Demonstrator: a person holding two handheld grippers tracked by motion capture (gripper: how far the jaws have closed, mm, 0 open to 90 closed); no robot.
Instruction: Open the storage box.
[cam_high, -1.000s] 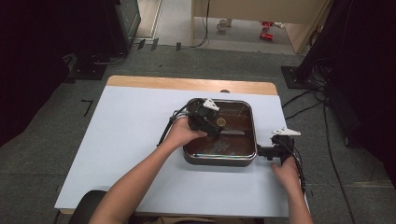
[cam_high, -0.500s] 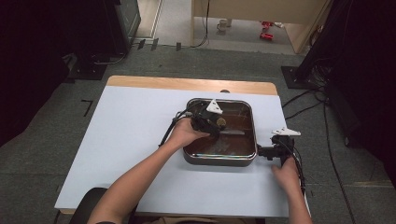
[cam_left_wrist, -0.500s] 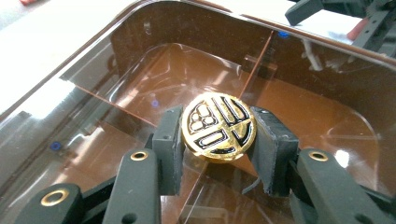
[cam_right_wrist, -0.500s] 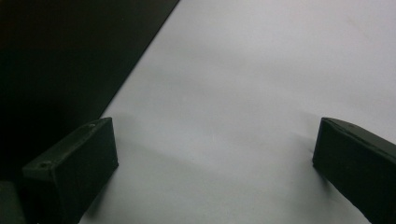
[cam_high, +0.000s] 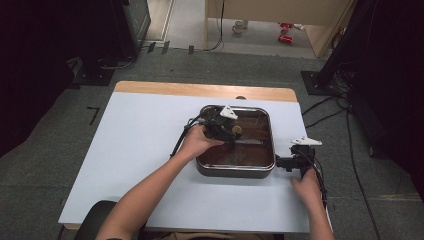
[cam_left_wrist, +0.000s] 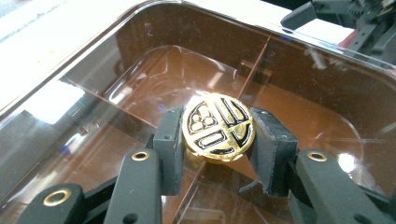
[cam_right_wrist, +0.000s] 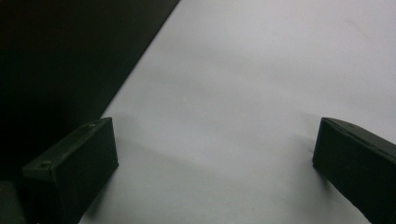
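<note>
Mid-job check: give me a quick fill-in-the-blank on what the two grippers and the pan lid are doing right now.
1. The left gripper is shut on the gold ____ of the glass lid.
2. The lid sits on a square ____ on the table.
3. The right gripper has its jaws ____ with nothing between them.
4. In the high view, the right gripper sits at the pan's ____ side.

Missing words: knob; pan; open; right
</note>
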